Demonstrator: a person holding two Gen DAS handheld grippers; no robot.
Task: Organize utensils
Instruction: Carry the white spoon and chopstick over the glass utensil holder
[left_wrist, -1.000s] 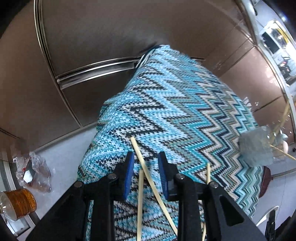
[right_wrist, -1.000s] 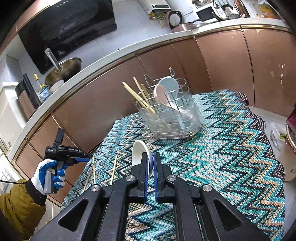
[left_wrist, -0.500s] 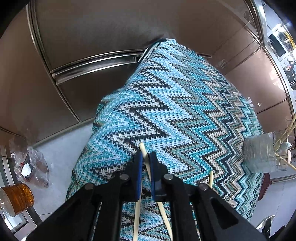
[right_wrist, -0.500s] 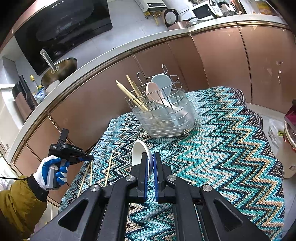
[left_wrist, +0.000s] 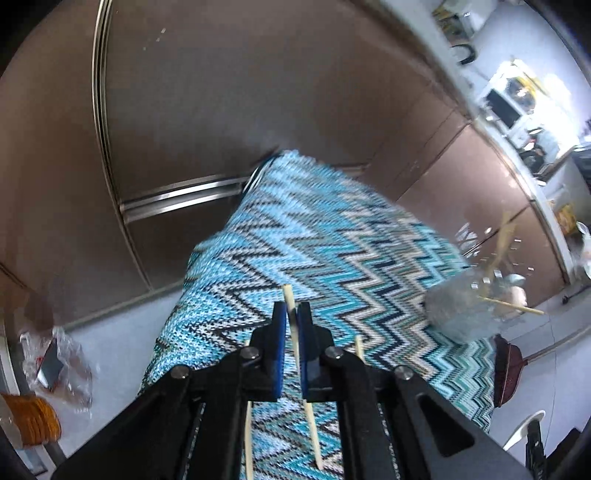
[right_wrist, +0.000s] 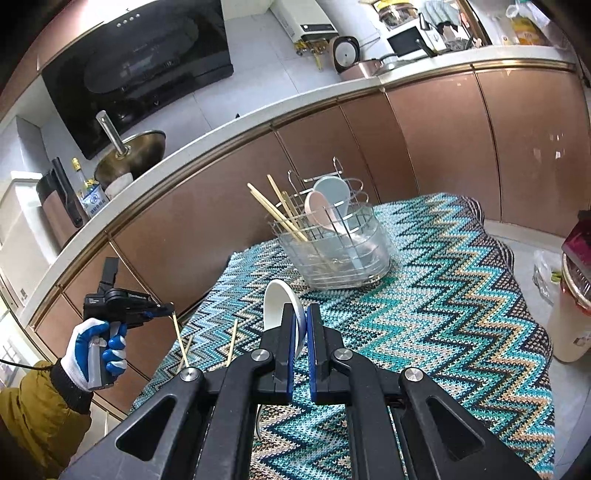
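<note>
My left gripper (left_wrist: 291, 317) is shut on a pale wooden chopstick (left_wrist: 288, 295) and holds it lifted above the zigzag cloth (left_wrist: 332, 236); it also shows in the right wrist view (right_wrist: 168, 308), with the chopstick (right_wrist: 180, 339) hanging from it. Two more chopsticks (left_wrist: 248, 406) lie on the cloth below. My right gripper (right_wrist: 302, 317) is shut on a white spoon (right_wrist: 277, 299). The wire utensil holder (right_wrist: 340, 254) stands at the table's far side with chopsticks and a pink and a blue spoon in it.
Brown cabinet fronts (right_wrist: 443, 140) curve round behind the table. A pot (right_wrist: 129, 151) and bottles (right_wrist: 86, 192) stand on the counter. A red-lidded container (right_wrist: 572, 306) stands to the right of the table. A plastic bag (left_wrist: 55, 365) lies on the floor.
My left gripper closed on the chopstick and has lifted it off the cloth. My right gripper stays shut on the white spoon and has hardly moved.
</note>
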